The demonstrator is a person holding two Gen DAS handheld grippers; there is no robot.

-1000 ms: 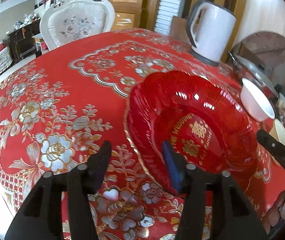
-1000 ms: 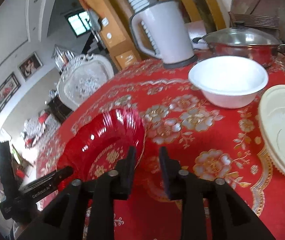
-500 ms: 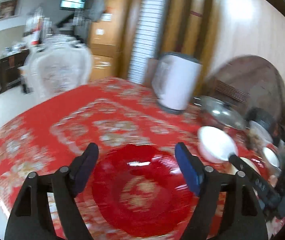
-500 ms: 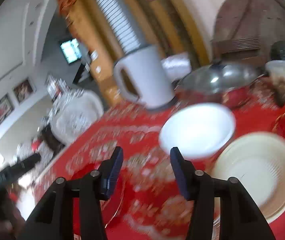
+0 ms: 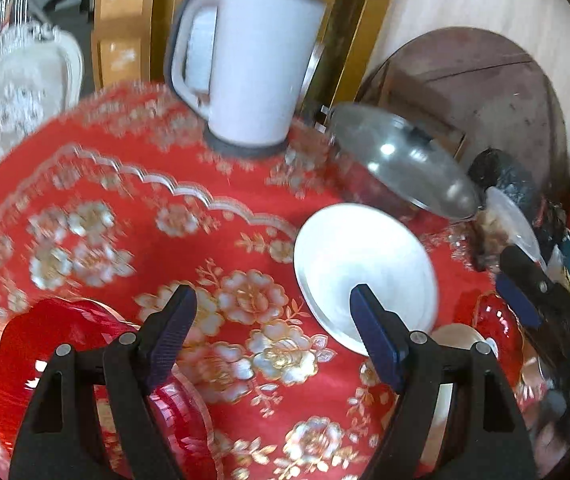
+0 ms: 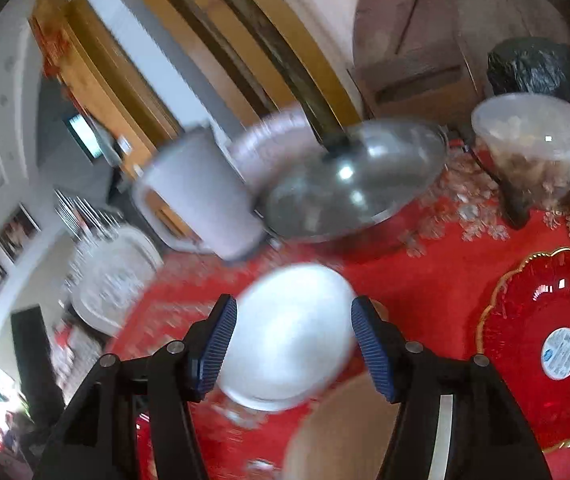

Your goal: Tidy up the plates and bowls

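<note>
A red flowered tablecloth covers the table. The white bowl sits mid-table, framed by the wide-open right gripper, seemingly for pickup. The left gripper, also spread wide and empty, hovers near a red plate at the table's near edge.

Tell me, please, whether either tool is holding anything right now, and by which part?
Nothing is held: the left tool and right tool are both open, the white bowl lying beyond them.

Left wrist view looks down along spread fingers across the red tablecloth; right wrist view tilts closer. Both share the white bowl, kettle, pot lid.
</note>
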